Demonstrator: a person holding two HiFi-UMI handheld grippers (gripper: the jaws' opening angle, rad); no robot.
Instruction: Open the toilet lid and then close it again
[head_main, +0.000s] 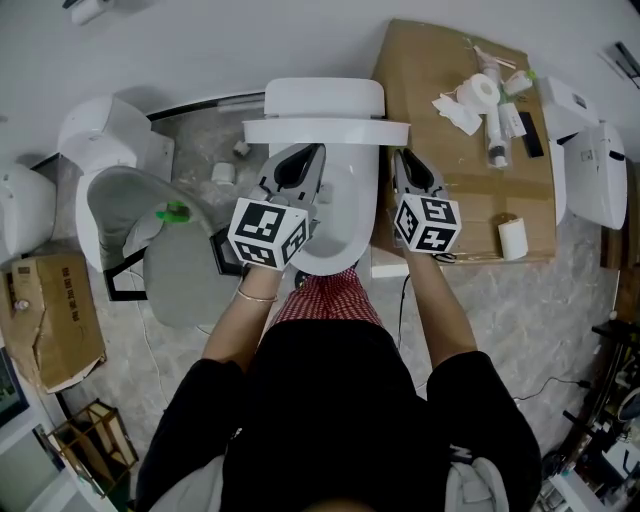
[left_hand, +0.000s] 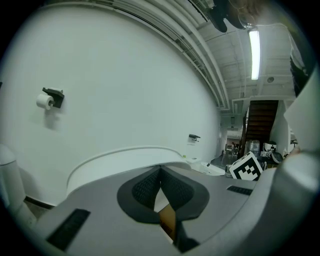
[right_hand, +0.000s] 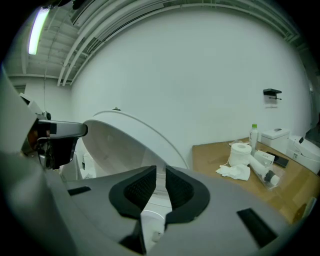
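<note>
The white toilet (head_main: 345, 230) stands straight ahead of me with its lid (head_main: 325, 130) raised, edge-on in front of the tank (head_main: 324, 98). My left gripper (head_main: 297, 160) reaches over the bowl's left side, just below the lid's edge. Its pads meet at the tips with nothing held. In the left gripper view the lid (left_hand: 125, 160) arcs just beyond that gripper (left_hand: 160, 172). My right gripper (head_main: 408, 160) sits at the bowl's right rim, near the lid's right end. In the right gripper view the lid (right_hand: 120, 145) rises left of this gripper (right_hand: 160, 175), whose jaws show only a thin empty slit.
A cardboard sheet (head_main: 470, 180) to the right carries a paper roll (head_main: 513, 238), tissues and bottles. Other white toilets (head_main: 110, 130) and a grey seat (head_main: 150, 240) crowd the left. A white fixture (head_main: 590, 170) stands far right, a cardboard box (head_main: 50, 320) lower left.
</note>
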